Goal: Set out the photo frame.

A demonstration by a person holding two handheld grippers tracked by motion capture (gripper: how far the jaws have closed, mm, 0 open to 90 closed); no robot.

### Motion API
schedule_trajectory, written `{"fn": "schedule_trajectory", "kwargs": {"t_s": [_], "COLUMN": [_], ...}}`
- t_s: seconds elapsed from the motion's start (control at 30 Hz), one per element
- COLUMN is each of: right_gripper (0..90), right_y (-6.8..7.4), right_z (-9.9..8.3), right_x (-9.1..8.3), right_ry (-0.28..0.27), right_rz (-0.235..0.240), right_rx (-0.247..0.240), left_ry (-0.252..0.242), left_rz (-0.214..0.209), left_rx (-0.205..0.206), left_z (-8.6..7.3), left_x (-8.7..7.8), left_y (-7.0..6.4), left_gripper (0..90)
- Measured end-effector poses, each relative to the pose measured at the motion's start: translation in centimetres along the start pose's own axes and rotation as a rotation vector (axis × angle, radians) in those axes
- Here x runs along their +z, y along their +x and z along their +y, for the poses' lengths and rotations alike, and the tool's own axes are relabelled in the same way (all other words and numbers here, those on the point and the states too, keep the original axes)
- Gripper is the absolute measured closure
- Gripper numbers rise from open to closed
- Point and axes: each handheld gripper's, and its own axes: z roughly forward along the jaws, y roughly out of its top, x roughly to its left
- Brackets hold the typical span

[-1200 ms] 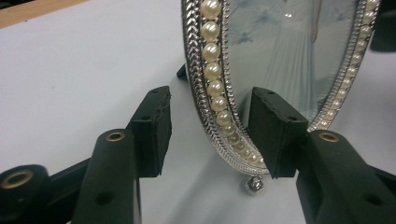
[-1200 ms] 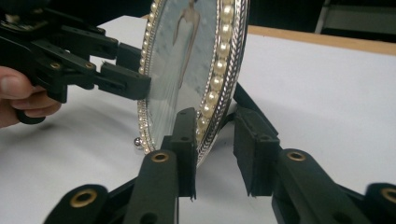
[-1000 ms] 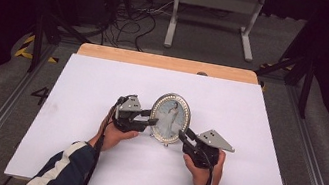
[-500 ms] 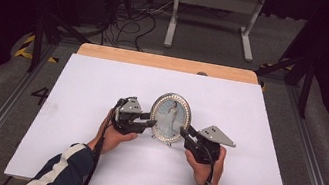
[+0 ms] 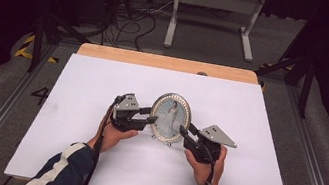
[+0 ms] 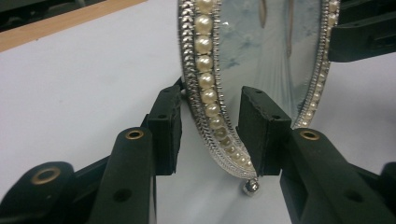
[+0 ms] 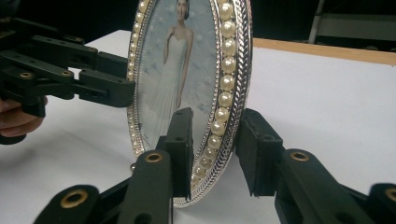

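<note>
You are standing the oval picture frame [image 5: 170, 118] more upright on the white tabletop [image 5: 82, 89], left gripper [image 5: 147, 119] and right gripper [image 5: 184, 132] jaws bracketing its pearl rim, contact unclear.

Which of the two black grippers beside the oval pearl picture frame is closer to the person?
The right gripper, right of the pearl-rimmed oval picture frame. It sits lower on the white table, nearer the person; the left gripper is farther up.
</note>
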Motion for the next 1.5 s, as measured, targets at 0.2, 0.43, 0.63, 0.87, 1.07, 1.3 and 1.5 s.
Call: {"fn": "schedule_trajectory", "kwargs": {"t_s": [0.2, 0.43, 0.63, 0.87, 1.07, 1.3, 1.5], "right_gripper": [71.2, 72.2, 71.8, 71.4, 69.5, 67.6, 66.0], "right_y": [-0.1, -0.2, -0.7, -0.6, -0.7, -0.7, -0.6], "right_z": [-0.1, -0.2, -0.1, 0.1, 0.2, 0.3, 0.4], "right_x": [0.3, 0.5, 0.5, 0.6, 0.9, 1.2, 1.3], "right_ry": [0.007, 0.01, 0.015, 0.016, 0.017, 0.02, 0.024], "right_rz": [-0.011, -0.01, -0.008, -0.015, -0.009, -0.009, -0.013], "right_rx": [0.006, 0.011, 0.022, 0.003, 0.0, -0.006, -0.02], "left_ry": [0.002, 0.006, 0.015, 0.021, 0.031, 0.04, 0.047], "left_rz": [0.003, -0.001, 0.008, 0.004, 0.023, 0.033, 0.049], "left_rx": [-0.002, -0.002, 0.018, -0.021, 0.002, 0.009, 0.024], "left_z": [-0.1, 0.0, 0.1, -0.2, -0.2, -0.3, -0.3], "left_x": [0.1, 0.0, -0.1, -0.3, -0.5, -0.8, -0.8], "left_y": [0.1, 0.0, -0.5, -0.6, -1.0, -1.3, -1.5], "left_gripper": [67.2, 68.0, 68.5, 70.6, 70.0, 69.6, 69.2]}}
